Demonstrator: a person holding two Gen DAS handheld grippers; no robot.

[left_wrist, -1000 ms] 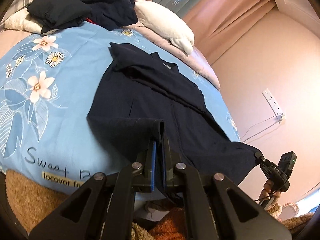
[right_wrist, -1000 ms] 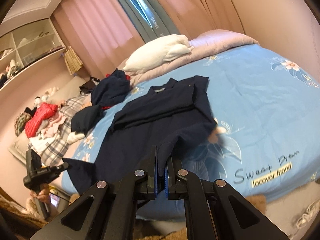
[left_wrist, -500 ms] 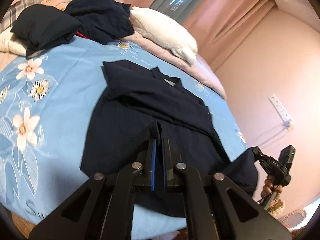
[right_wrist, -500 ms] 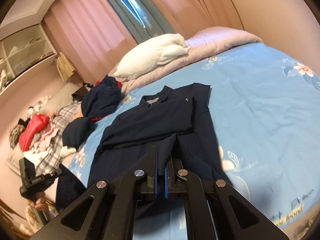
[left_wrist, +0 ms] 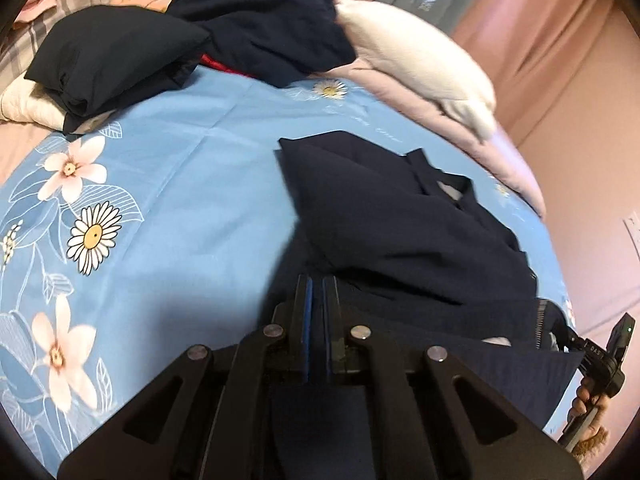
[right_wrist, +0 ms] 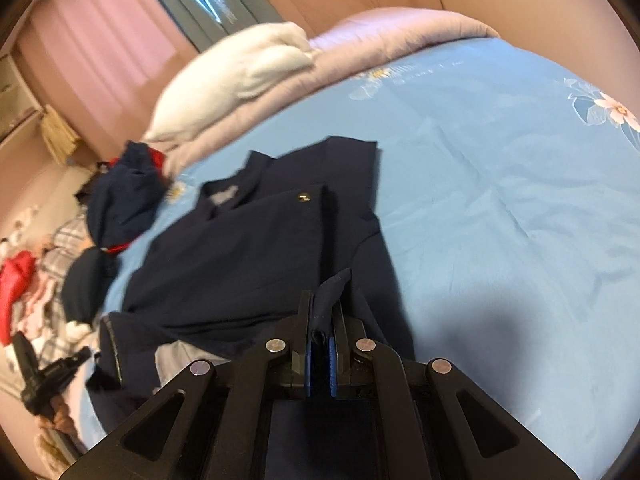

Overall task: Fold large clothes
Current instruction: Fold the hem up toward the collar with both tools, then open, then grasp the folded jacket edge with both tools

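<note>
Both grippers, left gripper [left_wrist: 318, 286] and right gripper [right_wrist: 321, 308], clamp the navy jacket's [right_wrist: 248, 248] hem; lay it level just short of the collar [right_wrist: 240, 188].

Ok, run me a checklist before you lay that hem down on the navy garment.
1. Right tool shut on the navy garment: ok, cloth pokes out between its pads.
2. Left tool shut on the hem: ok, jaws shut with dark cloth around the tips.
3. Sleeves folded across the chest: ok.
4. Collar lying flat: ok.
5. Hem level between both tools: cannot tell, the lower edge is hidden.
6. Blue bedsheet bare beside the garment: ok; the clothes pile sits apart by the white pillow.
</note>
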